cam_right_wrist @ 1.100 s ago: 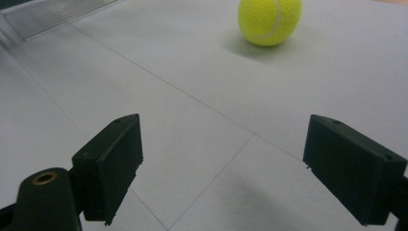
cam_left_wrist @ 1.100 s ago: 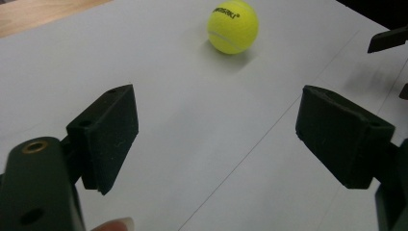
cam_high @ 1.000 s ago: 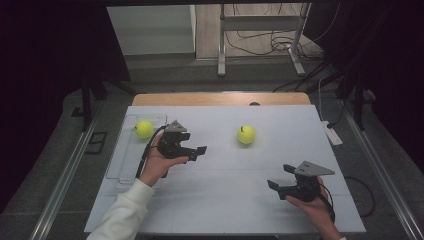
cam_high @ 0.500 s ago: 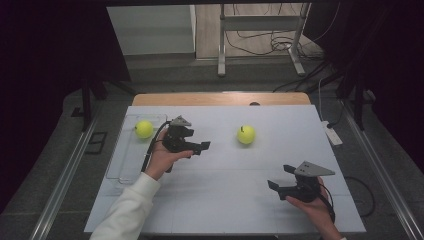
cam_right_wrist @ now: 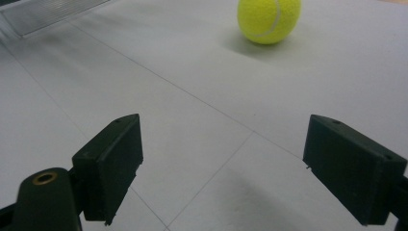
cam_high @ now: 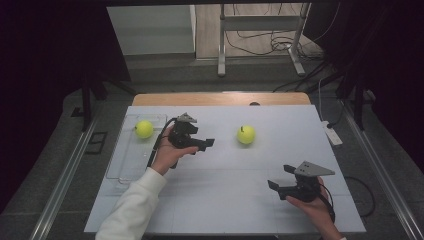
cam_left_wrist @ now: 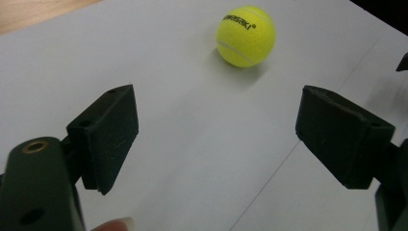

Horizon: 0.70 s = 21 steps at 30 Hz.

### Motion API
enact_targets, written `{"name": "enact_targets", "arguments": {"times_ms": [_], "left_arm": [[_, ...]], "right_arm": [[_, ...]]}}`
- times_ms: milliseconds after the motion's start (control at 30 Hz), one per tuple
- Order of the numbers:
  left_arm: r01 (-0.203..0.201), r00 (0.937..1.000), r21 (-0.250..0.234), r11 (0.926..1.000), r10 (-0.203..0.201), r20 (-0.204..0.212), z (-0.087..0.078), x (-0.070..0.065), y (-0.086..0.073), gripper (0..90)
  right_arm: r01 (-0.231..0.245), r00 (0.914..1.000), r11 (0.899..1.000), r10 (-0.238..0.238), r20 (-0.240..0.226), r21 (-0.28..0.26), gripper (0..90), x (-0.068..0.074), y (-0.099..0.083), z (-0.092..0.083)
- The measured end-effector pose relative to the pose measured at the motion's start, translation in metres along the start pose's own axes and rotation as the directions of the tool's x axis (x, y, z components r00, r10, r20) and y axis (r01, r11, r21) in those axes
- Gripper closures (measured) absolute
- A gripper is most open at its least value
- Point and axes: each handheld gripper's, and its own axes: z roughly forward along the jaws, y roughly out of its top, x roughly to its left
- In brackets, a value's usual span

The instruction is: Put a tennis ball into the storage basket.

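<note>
Two tennis balls sit on the white worktop (cam_high: 225,200). One ball (cam_high: 246,134) lies approx mid-worktop, a bit toward the far edge and right of centre, resting on the bare surface. The other ball (cam_high: 144,129) lies at the far left corner, inside a clear tray (cam_high: 122,165) that runs along the left edge.

Left tool (cam_high: 207,144) is held above the worktop between the two balls, w/ its jaws pointing right at the middle ball; near it but apart, no contact. Jaws stand apart w/ nothing between them: in the left gripper view the ball (cam_left_wrist: 246,35) sits ahead of the gap, beyond the pads, printed lettering facing up.

Right tool (cam_high: 281,176) is near the right front corner, well apart from the middle ball, jaws pointing left. Jaws also wide apart, nothing gripped; the right gripper view shows the ball (cam_right_wrist: 269,20) far ahead and the tray's edge (cam_right_wrist: 53,12) at top left.

A white sleeve (cam_high: 132,210) comes in from the front edge on the left side.
</note>
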Motion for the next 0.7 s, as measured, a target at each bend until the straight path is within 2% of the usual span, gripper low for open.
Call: {"name": "enact_targets", "arguments": {"times_ms": [700], "left_arm": [[-0.014, 0.9999, 0.032, 0.9994, 0.014, 0.006, 0.025, -0.003, 0.016, 16.3]], "right_arm": [[0.003, 1.0000, 1.000, -0.003, -0.002, -0.003, 14.4, 0.001, 0.000, 0.000]]}}
